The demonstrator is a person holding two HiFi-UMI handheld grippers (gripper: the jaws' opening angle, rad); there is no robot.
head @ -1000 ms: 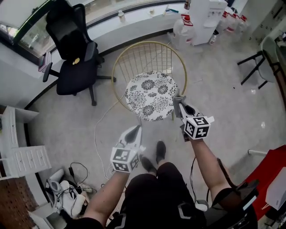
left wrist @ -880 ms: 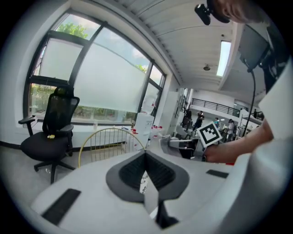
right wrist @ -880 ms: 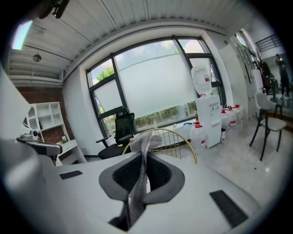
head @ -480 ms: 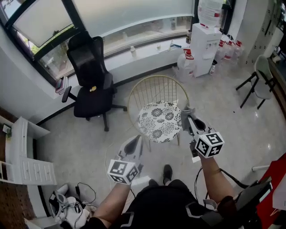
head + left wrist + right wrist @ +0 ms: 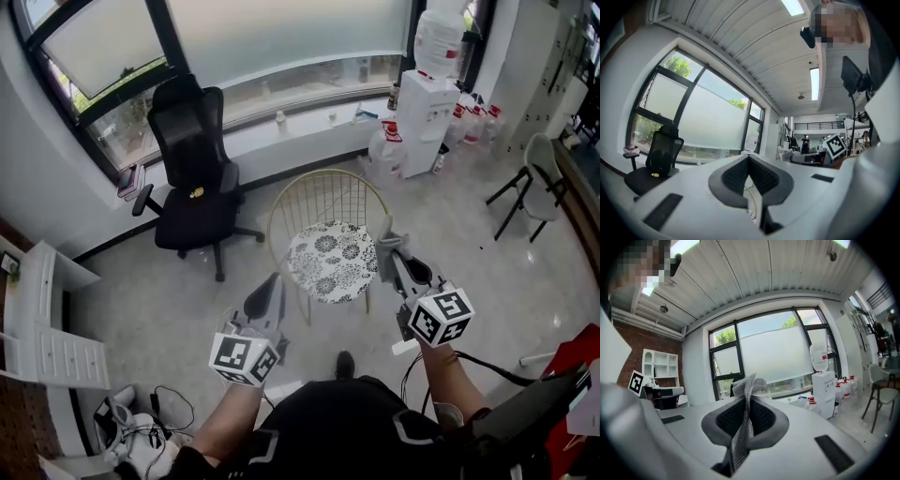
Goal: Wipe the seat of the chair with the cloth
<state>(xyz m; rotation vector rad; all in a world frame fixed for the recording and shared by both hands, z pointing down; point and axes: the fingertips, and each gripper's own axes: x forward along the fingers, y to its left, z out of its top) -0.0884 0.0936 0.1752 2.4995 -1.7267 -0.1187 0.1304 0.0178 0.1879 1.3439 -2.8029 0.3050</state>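
the right gripper (image 5: 389, 246) is clenched on the cloth (image 5: 743, 425), a grey mesh rag pinched between its 2 pads, with a crumpled tuft standing past the tips and a strip trailing down behind them. in the head view the cloth sits by the right edge of the chair (image 5: 323, 192), but the gripper points out toward the windows, so the rag looks to be held in the air and not on the seat. the seat (image 5: 328, 262) is a round cushion with a black and white flower print, set inside a gold wire back. the left gripper (image 5: 267, 292) hangs near the seat's front left, jaws together with nothing between them.

the wipe looks not yet begun; the step in hand is bringing the cloth to the cushion. to do it well, the right gripper likely needs to tip nose-down so the tuft, not the hard jaw tips, meets the fabric. the pinch should hold firm, since only a narrow fold is caught and dragging could pull it free. strokes from the back of the seat toward the front, overlapping, would cover the whole round. staying clear of the wire back matters, as mesh may snag there. the chair looks light, so the left gripper could steady the rim.
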